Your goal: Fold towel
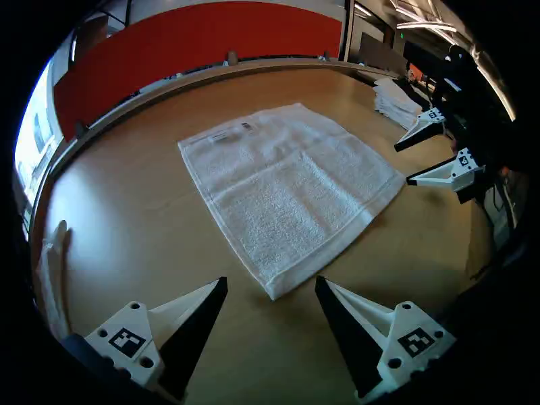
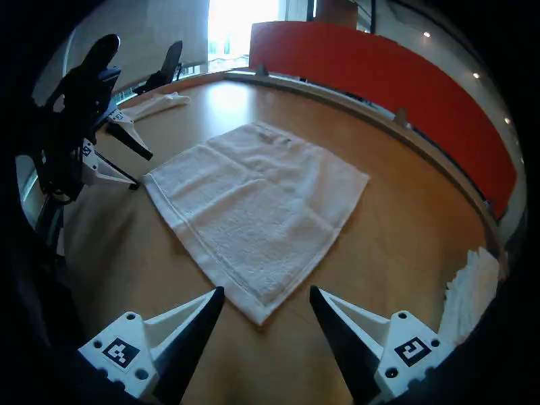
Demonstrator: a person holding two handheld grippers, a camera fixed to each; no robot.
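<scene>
We see a white towel (image 1: 290, 189) lying flat on the wooden table (image 1: 135, 223), soft and probably light. The left gripper (image 1: 270, 279) and right gripper (image 2: 265, 289) gape open, each facing a corner to pinch.

Wooden table (image 1: 135, 223), red partition (image 1: 202, 47) along its far edge, stack of folded white cloths (image 1: 395, 101), bright window (image 2: 239, 23)

No legible text. Small sewn tag (image 1: 233, 131) on white terry towel (image 1: 290, 196): too small to read. Square black-and-white markers (image 1: 128, 341) on left claw (image 1: 270, 279): patterns, no characters.
</scene>
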